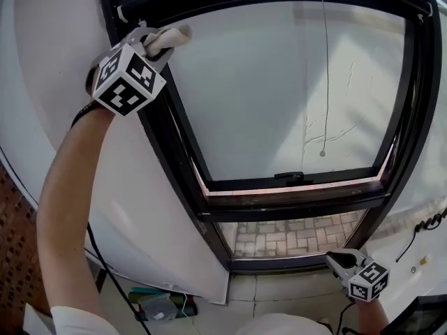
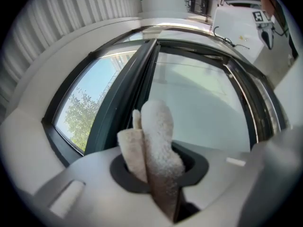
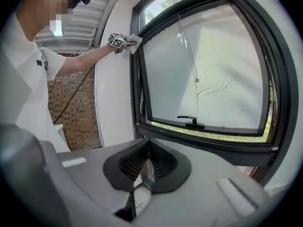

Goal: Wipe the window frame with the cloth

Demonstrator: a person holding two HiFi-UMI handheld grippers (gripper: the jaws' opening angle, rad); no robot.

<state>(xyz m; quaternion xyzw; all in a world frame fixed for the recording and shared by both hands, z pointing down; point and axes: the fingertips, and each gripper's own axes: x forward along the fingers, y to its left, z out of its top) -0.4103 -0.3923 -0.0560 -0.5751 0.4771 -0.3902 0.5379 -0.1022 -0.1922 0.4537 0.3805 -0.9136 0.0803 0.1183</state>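
A dark window frame (image 1: 171, 142) surrounds a frosted sash that stands ajar at the bottom. My left gripper (image 1: 155, 42) is raised at the frame's upper left corner, shut on a beige cloth (image 1: 169, 38) whose folded end rests against the frame's left upright. The cloth (image 2: 154, 145) rises thick and fuzzy between the jaws in the left gripper view, with the frame (image 2: 125, 96) just beyond it. My right gripper (image 1: 340, 260) hangs low by the frame's bottom right corner, shut and holding nothing; its closed jaws (image 3: 147, 169) face the frame (image 3: 208, 143).
A black handle (image 1: 289, 176) sits on the sash's bottom rail, and a thin cord (image 1: 325, 75) hangs down the pane. White wall (image 1: 63, 61) lies left of the frame, brick wall (image 1: 17, 257) lower left. A black cable (image 1: 105, 271) trails from my left arm. Paving (image 1: 293, 234) shows below the sash.
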